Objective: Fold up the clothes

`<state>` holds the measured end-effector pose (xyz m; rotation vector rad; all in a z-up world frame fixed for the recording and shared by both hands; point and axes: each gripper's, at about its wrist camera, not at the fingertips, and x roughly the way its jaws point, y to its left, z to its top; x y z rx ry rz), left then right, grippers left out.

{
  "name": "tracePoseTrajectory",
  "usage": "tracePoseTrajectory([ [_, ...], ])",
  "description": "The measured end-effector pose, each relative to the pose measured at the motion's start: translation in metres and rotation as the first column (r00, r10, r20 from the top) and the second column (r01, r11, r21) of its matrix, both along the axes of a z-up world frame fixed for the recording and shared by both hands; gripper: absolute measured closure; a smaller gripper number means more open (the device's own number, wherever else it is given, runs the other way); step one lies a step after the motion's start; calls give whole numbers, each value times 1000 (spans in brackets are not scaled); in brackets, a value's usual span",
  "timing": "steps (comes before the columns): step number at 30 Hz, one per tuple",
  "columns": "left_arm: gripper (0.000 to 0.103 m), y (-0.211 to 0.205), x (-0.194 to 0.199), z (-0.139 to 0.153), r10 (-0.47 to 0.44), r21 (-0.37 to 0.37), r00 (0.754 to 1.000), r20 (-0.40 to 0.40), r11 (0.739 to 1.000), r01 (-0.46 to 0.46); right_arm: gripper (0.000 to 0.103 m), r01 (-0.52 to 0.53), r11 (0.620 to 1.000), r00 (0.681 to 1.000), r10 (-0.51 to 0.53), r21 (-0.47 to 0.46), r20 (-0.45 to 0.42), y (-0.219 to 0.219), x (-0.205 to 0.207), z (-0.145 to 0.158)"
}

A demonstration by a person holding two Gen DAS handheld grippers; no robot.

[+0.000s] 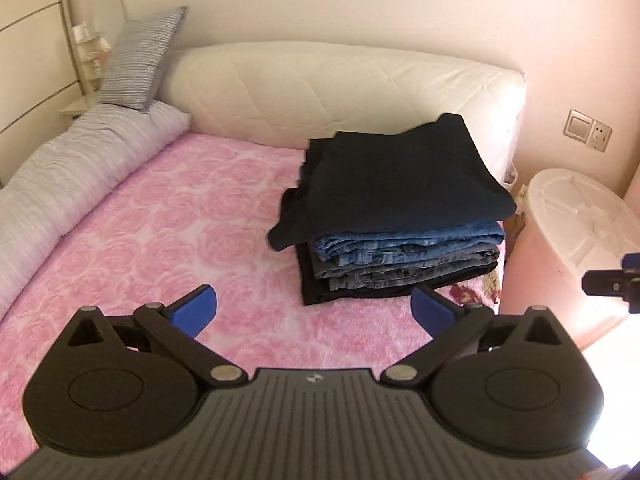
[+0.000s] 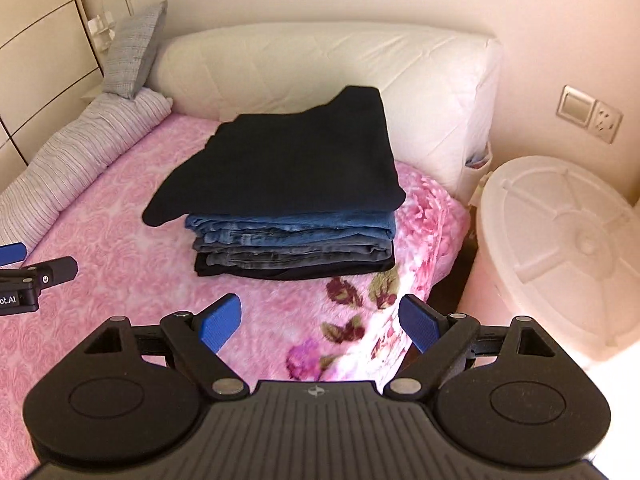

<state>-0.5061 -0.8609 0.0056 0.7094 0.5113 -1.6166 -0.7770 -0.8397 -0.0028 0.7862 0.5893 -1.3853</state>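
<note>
The left gripper (image 1: 314, 312) is hovering with its jaws spread wide and holding nothing, blue ribbed pads (image 1: 196, 310) facing each other over a plush pink blanket (image 1: 160, 240) embossed with a rose pattern. The right gripper (image 2: 320, 322) is likewise gaping empty above the blanket's edge, where darker printed flowers (image 2: 348, 320) are showing.

Ahead of both sets of jaws, a quilted white mattress (image 1: 340, 84) is leaning against the wall, and a striped grey bolster (image 1: 80, 156) with a striped pillow (image 1: 140, 64) is lying off to the left. To the right of the jaws, a round white plastic bin (image 2: 560, 248) with a ribbed lid is standing beside the bed.

The stack of folded clothes (image 1: 400, 220) is sitting just beyond the jaws: a smooth black garment (image 2: 292, 160) on top, one corner drooping over blue and grey denim layers (image 2: 292, 236), with black fabric underneath.
</note>
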Motion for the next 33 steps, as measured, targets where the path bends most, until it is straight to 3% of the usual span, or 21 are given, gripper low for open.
tracePoseTrajectory([
  [13,1,47,3,30,36,2,999,-29,999,-36,15,23,999,999,-25,-48,-41,46,33,45],
  [33,1,53,-2,46,8,15,999,-50,1000,-7,15,31,996,999,-33,-79,-29,51,38,59],
])
